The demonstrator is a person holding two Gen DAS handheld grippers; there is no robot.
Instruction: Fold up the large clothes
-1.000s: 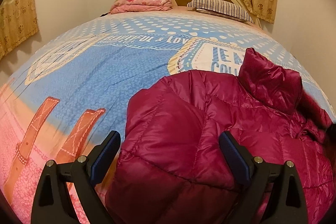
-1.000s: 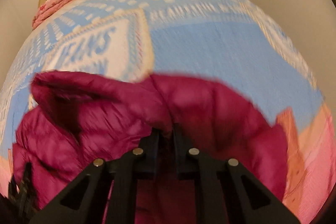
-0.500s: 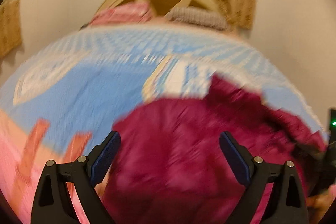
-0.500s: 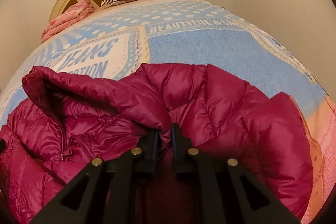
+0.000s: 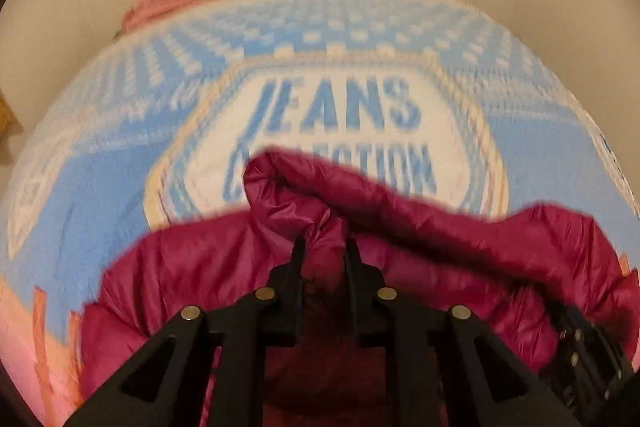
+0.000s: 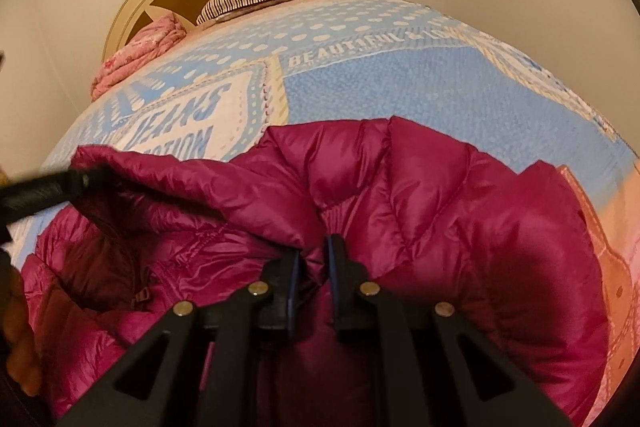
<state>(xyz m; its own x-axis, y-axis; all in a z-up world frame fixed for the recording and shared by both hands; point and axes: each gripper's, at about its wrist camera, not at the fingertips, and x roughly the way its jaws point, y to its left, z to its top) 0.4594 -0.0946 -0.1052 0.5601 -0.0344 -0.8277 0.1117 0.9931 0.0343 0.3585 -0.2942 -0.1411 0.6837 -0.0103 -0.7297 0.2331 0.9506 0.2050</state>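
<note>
Jacket (image 6: 400,211) lies bunched on the bedspread (image 6: 400,83) at the near end of the bed, collar toward 12. Left gripper (image 5: 322,247) pinches a fold of the collar edge, fingers nearly together. Right gripper (image 6: 314,247) is clamped on a puffy fold near the shoulder seam.

Risks, as a guess: the slick shell slips out of either pinch when pulled, since both bites look shallow; uneven pulls would twist the jacket instead of laying it flat; down padding springs back and undoes a fold.

Left view is motion-blurred and shows the right gripper's body at 4. Right view is sharp, shows the zipper at 8, the open lining, and the left gripper coming in at 9.
</note>
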